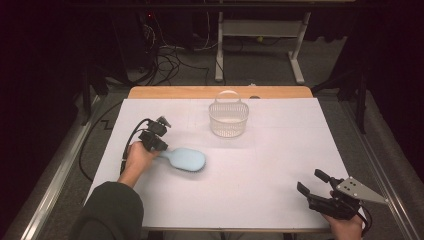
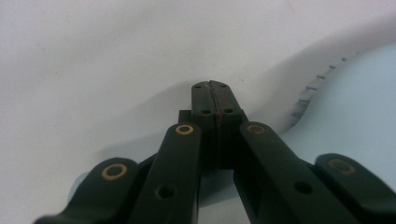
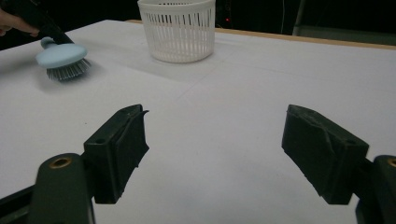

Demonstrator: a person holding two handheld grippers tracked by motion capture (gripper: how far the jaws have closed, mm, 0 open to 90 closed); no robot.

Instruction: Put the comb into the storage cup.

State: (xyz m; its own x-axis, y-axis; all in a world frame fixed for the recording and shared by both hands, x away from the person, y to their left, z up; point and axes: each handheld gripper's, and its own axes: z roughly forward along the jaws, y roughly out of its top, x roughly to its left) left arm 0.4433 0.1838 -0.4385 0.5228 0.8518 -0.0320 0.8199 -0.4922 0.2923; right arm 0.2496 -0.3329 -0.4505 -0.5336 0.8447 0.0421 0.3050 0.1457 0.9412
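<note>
Left tool (image 1: 159, 146): jaws fully closed on the handle of the pale blue brush (image 1: 186, 159), seen in the high view at the worktop's (image 1: 280, 150) nine o'clock side. Brush head lies toward three o'clock from the tool, bristles down, long axis running nine to three. White basket (image 1: 228, 119): toward one o'clock from the brush, well apart, likely destination. Right tool (image 1: 314, 186): jaws wide apart, nothing between them, parked at five o'clock, farther from both.
</note>
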